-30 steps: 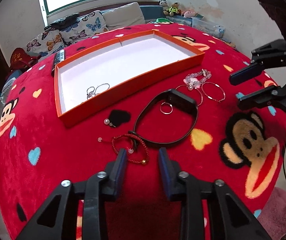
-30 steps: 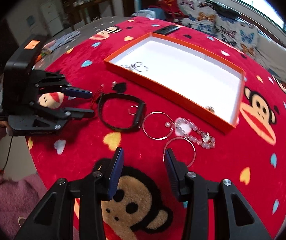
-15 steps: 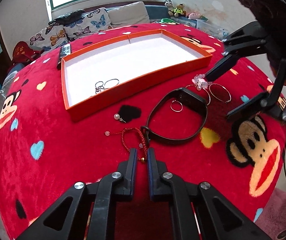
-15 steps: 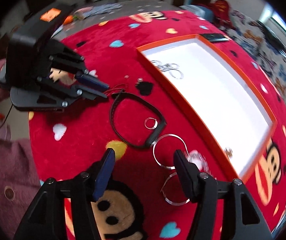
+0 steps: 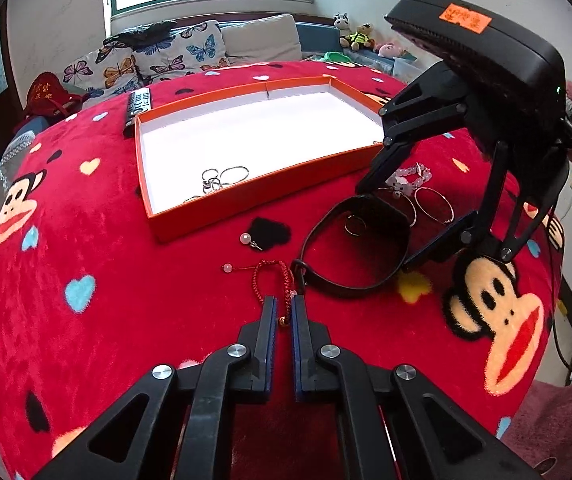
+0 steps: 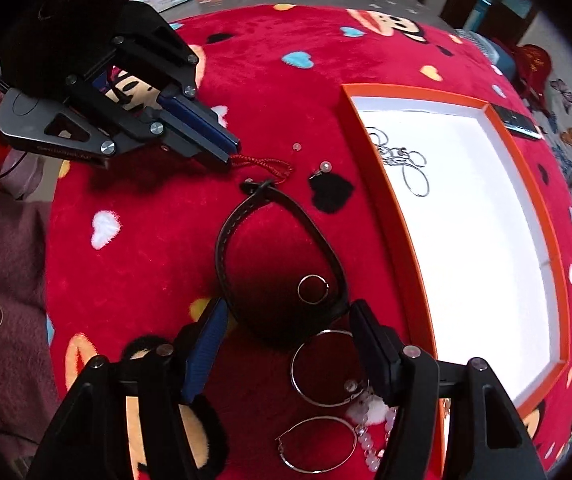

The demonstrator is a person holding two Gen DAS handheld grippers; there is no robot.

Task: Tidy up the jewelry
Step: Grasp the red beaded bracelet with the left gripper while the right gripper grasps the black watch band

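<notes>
Left gripper (image 5: 282,312) jaws nearly closed, apparently pinching the red braided cord bracelet (image 5: 271,280) on the red plush blanket (image 5: 125,300). Right gripper (image 6: 286,336) jaws wide, empty, straddling the black strap choker (image 6: 277,264).

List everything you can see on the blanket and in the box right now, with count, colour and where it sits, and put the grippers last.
box: one, orange with white inside, far side of the blanket
silver rings: small cluster, in the box's near-left corner
red cord bracelet: one, on the blanket, its near end between the left fingers
black strap: one looped band, right of the red bracelet
small ring: one, metallic, inside the strap loop
pearl earring: one, pale, beside a black heart patch
hoop earrings: two, silver, near the right gripper
bead bracelet: one, pale pink, by the hoops
remote: one, black, behind the box
blanket: one, red, monkey print
left gripper: shut on the red cord
right gripper: open, over the strap
</notes>
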